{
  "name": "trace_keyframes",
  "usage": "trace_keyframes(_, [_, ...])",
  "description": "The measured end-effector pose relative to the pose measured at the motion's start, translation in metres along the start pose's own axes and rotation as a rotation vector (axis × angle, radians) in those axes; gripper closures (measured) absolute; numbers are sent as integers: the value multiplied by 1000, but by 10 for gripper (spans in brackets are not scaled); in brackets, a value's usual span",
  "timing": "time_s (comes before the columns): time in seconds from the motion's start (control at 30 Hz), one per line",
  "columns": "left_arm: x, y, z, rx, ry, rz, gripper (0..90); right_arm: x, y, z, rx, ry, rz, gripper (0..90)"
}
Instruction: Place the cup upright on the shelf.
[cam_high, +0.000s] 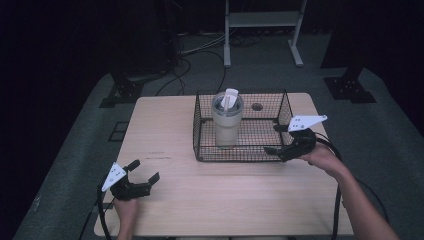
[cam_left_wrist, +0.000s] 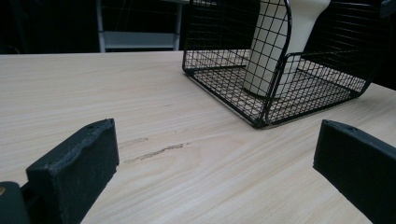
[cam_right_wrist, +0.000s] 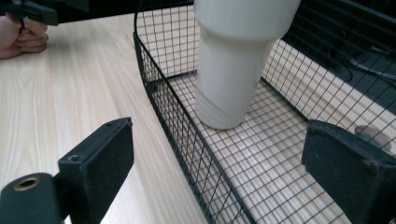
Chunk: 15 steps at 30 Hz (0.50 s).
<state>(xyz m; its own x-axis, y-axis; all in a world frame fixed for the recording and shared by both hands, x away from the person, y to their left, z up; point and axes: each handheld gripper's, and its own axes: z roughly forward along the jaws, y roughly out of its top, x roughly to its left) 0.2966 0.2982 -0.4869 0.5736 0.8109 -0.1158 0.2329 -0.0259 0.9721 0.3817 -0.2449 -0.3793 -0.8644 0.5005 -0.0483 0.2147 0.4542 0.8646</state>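
A black wire basket (cam_high: 240, 156) stands on the far half of the wooden table (cam_high: 165, 130). Inside its left part a cream tumbler (cam_high: 226, 122) with a lid stands upright. My right gripper (cam_high: 272, 138) is open at the basket's near right corner. In the right gripper view its jaws (cam_right_wrist: 219, 140) straddle the basket wall (cam_right_wrist: 159, 79), one jaw over the table and one over the basket floor, with the tumbler (cam_right_wrist: 233, 70) ahead. My left gripper (cam_high: 145, 170) is open and empty near the front left of the table, aimed at the basket (cam_left_wrist: 261, 112) and tumbler (cam_left_wrist: 275, 56).
A small dark round hole (cam_high: 257, 106) in the tabletop shows through the basket's far right. Behind the table a white frame (cam_high: 262, 20), black stand feet (cam_high: 350, 87) and cables (cam_high: 185, 67) sit on the grey floor. The hand holding the left gripper (cam_right_wrist: 21, 35) rests on the table.
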Motion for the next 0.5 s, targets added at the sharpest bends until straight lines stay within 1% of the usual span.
trace_keyframes(0.1, [0,0,0,0,-1,0,0,2,-4,-2,-7,5,5,86])
trace_keyframes(0.23, [0,0,0,0,-1,0,0,7,-8,-4,-10,12,-2,87])
trace_keyframes(0.5, [0,0,0,-1,-1,0,0,10,-17,-9,-17,5,6,86])
